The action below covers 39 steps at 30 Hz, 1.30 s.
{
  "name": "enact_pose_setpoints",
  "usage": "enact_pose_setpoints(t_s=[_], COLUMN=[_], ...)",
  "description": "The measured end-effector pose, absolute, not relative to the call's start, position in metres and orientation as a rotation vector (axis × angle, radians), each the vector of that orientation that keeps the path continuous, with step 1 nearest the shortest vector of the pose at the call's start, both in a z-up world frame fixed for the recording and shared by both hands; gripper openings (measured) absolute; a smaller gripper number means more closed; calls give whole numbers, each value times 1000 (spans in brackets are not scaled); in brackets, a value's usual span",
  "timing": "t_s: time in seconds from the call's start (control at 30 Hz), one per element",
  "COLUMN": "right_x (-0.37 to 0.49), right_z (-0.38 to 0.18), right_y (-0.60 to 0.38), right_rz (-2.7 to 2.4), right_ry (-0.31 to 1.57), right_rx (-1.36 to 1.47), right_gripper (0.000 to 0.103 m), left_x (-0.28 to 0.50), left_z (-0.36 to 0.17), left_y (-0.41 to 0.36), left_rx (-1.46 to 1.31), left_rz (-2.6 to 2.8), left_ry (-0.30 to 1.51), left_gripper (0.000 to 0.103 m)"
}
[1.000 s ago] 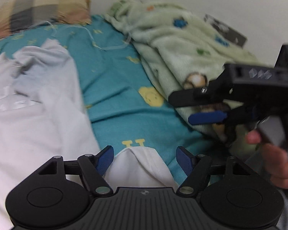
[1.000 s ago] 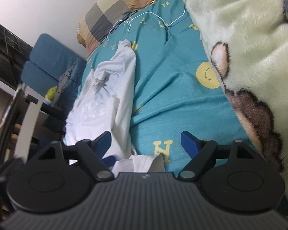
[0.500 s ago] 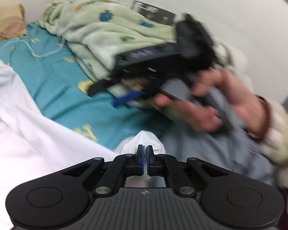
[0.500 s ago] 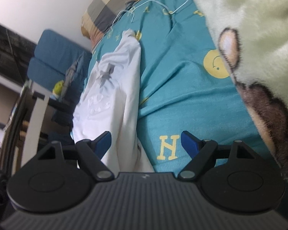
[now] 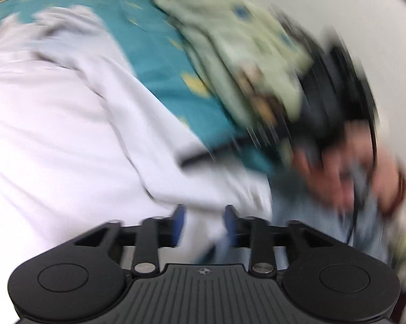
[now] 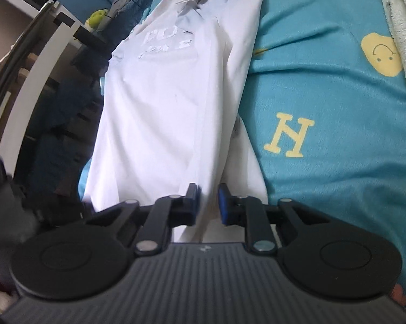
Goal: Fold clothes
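Comparing with a moment ago, our left gripper (image 5: 203,225) released the shirt (image 6: 176,94); our right gripper (image 6: 208,203) narrows on its hem, both jaws apart.

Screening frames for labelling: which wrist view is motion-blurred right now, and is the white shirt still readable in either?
Left wrist: heavy motion smear; white shirt an overexposed blur, only the left gripper crisp. Right wrist: sharp, fisheye-bent at edges; shirt and right gripper clear.

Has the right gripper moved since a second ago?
Yes. The right gripper has shifted left from the yellow H onto the white shirt, jaws narrower.
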State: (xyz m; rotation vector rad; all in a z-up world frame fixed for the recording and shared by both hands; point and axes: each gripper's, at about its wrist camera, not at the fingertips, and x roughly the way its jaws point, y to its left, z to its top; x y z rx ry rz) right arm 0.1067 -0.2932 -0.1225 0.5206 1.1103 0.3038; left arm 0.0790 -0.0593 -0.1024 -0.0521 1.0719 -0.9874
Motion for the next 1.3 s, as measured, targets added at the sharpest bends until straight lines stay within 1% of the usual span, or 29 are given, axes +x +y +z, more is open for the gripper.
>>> enact_pose_setpoints(t_s=[0.07, 0.13, 0.2, 0.27, 0.4, 0.5, 0.53, 0.6, 0.63, 0.67, 0.73, 0.77, 0.83, 0.9, 1.0, 1.07, 1.13, 1.17, 1.2, 1.23, 1.27, 1.3], right_x=[103, 101, 101, 101, 102, 121, 132, 158, 174, 193, 237, 262, 314, 369, 447, 483, 506, 515, 523, 524, 526, 528], right_z=[-122, -122, -122, -121, -101, -96, -94, -86, -83, -80, -76, -76, -82, -99, -134, -155, -167, -172, -175, -172, -169, -166], right_y=[-296, -296, -293, -289, -290, -302, -306, -316, -323, -329, -338, -341, -348, -357, -368, -368, -362, -356, -350, -348, -345, -343], right_rz=[299, 308, 331, 334, 296, 295, 267, 207, 196, 195, 224, 240, 235, 176, 113, 86, 81, 77, 72, 62, 53, 44], right_ry=[1108, 1108, 1111, 1101, 921, 839, 821, 773, 754, 739, 699, 672, 632, 641, 707, 728, 715, 713, 710, 693, 675, 658], right_rx=[541, 554, 555, 531, 453, 501, 477, 467, 487, 501, 485, 465, 430, 433, 500, 511, 472, 429, 390, 371, 353, 335], right_gripper=[17, 16, 16, 17, 19, 21, 23, 28, 38, 53, 69, 70, 70, 70, 70, 70, 70, 68, 62, 43, 21, 13], left_x=[103, 130, 158, 187, 248, 291, 303, 327, 339, 351, 380, 394, 424, 452, 491, 515, 533, 539, 544, 549, 554, 559], left_z=[-101, -104, -110, -116, -117, -114, -110, -106, -104, -102, -100, -100, -104, -109, -127, -143, -157, -162, -167, -170, -169, -168], left_y=[-47, -40, -34, -35, -53, -64, -65, -64, -64, -61, -50, -45, -38, -35, -41, -48, -53, -55, -57, -59, -60, -61], left_rx=[-175, -281, -383, -441, -359, -228, -176, -79, -31, 11, 56, 73, 102, 139, 222, 270, 281, 268, 254, 244, 239, 230], left_rz=[-894, -771, -657, -569, -493, -457, -443, -403, -384, -358, -316, -301, -288, -293, -310, -317, -341, -354, -366, -377, -381, -379], left_ry=[1053, 1040, 1025, 1012, 955, 899, 872, 818, 790, 765, 736, 724, 716, 717, 726, 733, 739, 738, 738, 734, 731, 738], left_gripper=[53, 62, 65, 65, 66, 66, 67, 73, 78, 79, 80, 81, 81, 81, 81, 80, 76, 72, 59, 34, 16, 10])
